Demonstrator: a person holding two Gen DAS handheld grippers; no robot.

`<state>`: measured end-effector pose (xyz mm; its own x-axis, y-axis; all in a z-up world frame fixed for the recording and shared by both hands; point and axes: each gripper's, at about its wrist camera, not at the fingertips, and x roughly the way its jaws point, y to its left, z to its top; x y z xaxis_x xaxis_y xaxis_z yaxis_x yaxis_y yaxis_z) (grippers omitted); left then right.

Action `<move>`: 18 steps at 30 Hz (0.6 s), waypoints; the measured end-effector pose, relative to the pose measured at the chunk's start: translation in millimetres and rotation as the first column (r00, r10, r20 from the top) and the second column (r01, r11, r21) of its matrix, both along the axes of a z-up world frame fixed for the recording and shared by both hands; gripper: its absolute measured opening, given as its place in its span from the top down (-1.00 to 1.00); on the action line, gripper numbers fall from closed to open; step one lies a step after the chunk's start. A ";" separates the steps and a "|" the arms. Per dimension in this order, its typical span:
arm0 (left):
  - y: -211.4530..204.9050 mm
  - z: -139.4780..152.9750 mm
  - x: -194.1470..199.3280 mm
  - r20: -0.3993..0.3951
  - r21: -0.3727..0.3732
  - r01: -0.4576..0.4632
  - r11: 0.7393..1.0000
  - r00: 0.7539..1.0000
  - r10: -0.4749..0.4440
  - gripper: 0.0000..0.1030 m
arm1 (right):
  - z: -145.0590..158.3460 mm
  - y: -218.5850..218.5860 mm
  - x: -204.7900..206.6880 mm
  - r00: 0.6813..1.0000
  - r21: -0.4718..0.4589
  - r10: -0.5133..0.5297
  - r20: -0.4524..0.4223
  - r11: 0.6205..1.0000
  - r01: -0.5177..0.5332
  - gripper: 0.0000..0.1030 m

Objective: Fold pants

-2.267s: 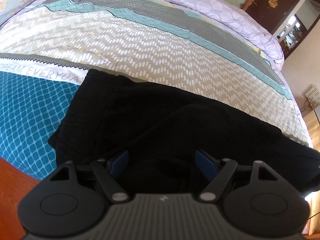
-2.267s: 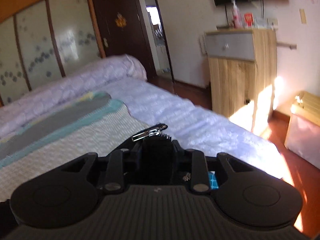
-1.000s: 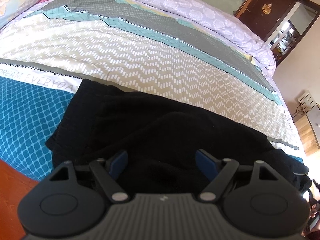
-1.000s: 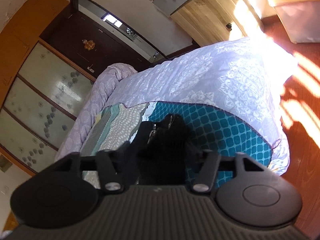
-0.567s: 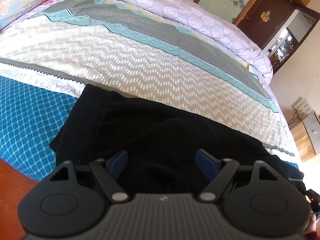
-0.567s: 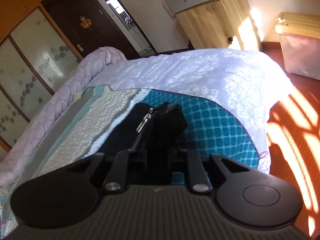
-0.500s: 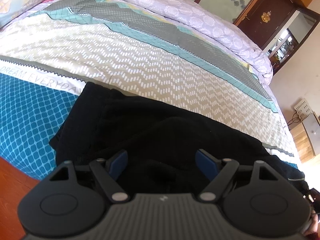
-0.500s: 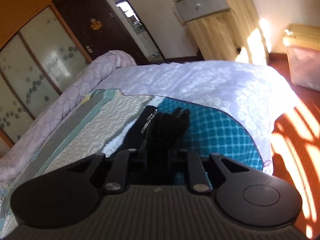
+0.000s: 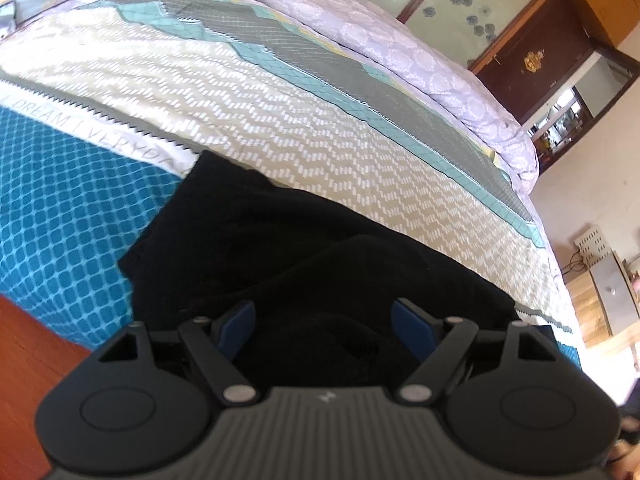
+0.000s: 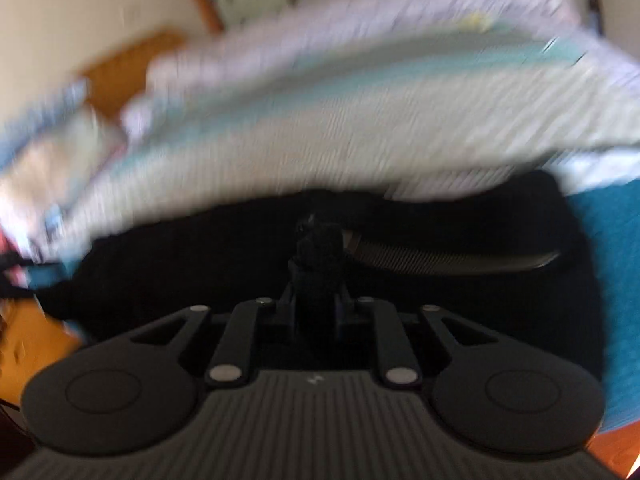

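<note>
- The black knit pants lie bunched along the near edge of the patterned bed quilt, long axis crosswise.
- The right gripper pinches one bunched end.
- The left gripper hovers spread, empty, above the middle.

- The pants were black and lay spread across the near edge of the bed, partly doubled over so one thick layer sat on another.
- Their far corner was squared off and flat against the cover.
- In the blurred right wrist view the pants showed a pale ribbed band curving across them, with a bunched tuft of the cloth standing up beside it.
</note>
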<state>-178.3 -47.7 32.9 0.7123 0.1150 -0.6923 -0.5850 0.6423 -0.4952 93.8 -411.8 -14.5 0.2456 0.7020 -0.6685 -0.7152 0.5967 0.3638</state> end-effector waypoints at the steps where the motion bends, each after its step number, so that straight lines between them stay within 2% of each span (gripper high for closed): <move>1: 2.0 -0.9 -2.7 0.005 -0.005 -0.002 1.000 1.000 0.002 -0.50 | -11.2 10.2 -2.9 1.000 -0.033 0.006 0.003 0.999 -0.006 0.53; 2: 3.6 -0.7 -5.4 0.012 -0.007 -0.004 1.000 1.000 0.004 -0.50 | -13.3 12.6 -5.4 1.000 -0.024 0.001 0.030 1.000 0.000 0.49; 3: 5.4 0.3 -7.6 0.023 -0.008 -0.004 1.000 1.000 0.004 -0.50 | -10.4 12.8 -5.7 1.000 -0.016 0.001 0.028 1.000 0.000 0.34; 4: 6.6 1.2 -10.5 0.035 -0.008 -0.003 1.000 0.999 0.003 -0.50 | -7.1 10.2 -4.8 1.000 -0.002 0.004 0.008 1.000 -0.004 0.08; 6: 9.2 1.6 -15.6 0.060 -0.009 0.001 1.000 0.998 0.000 -0.50 | -2.6 6.4 -8.1 0.999 0.014 0.044 -0.027 0.999 -0.043 -0.20; 9: 15.7 2.5 -23.8 0.096 -0.015 -0.012 1.000 0.995 0.014 -0.51 | 18.5 2.7 -21.1 0.996 -0.001 0.087 0.020 0.996 -0.087 -0.19; 13: 29.5 3.0 -38.3 0.133 -0.033 -0.077 0.997 0.988 0.081 -0.54 | 47.8 -7.5 -19.2 0.996 0.076 0.031 0.083 0.996 -0.037 -0.18; 15: 35.9 1.4 -43.6 0.129 -0.042 -0.103 0.994 0.986 0.107 -0.54 | 47.6 3.3 -17.0 0.993 0.046 0.020 0.120 0.999 -0.026 -0.19; 18: 41.6 -0.9 -53.3 0.136 -0.055 -0.123 0.991 0.982 0.129 -0.54 | 26.7 25.2 -14.0 0.993 -0.063 0.056 0.105 0.997 -0.050 -0.19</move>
<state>-231.6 -6.1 32.0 0.7840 0.1802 -0.5941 -0.5830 0.5428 -0.6046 79.8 -386.6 12.2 0.2812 0.6749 -0.6822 -0.7791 0.5756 0.2482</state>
